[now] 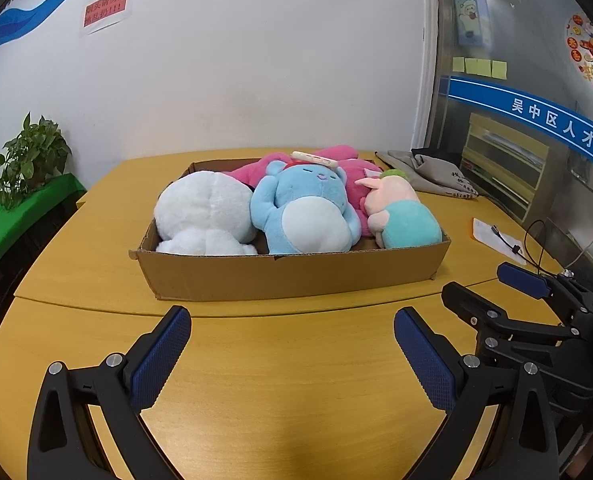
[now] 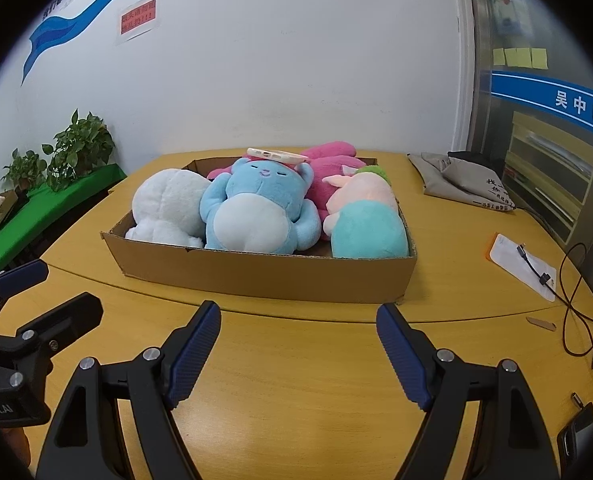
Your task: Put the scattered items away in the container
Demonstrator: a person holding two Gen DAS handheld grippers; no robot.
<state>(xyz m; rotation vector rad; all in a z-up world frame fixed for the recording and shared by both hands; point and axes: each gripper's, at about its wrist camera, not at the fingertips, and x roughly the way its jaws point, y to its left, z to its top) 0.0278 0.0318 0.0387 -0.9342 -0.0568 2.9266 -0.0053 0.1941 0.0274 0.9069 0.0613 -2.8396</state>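
- Cardboard box (image 1: 292, 276) sits mid-desk toward the far edge in the left wrist view, packed with a white plush (image 1: 206, 216), a blue plush (image 1: 306, 212), a pink plush (image 1: 348, 168) behind, and a pink-and-teal plush (image 1: 400, 216) at its right end.
- A pale phone case (image 1: 314, 159) lies on the blue plush's head.
- The left claw (image 1: 292, 360) hangs wide open over bare yellow desk (image 1: 296, 420) near the front edge, gripping nothing.
- The right claw (image 1: 488, 288) shows at the right, apart from the box.
- From the right wrist view, the right claw (image 2: 298, 354) also stands wide and empty before the box (image 2: 264, 276).
- A grey bag (image 2: 456, 180) lies toward the far right corner, and a cable (image 2: 568, 280) trails along the right edge.
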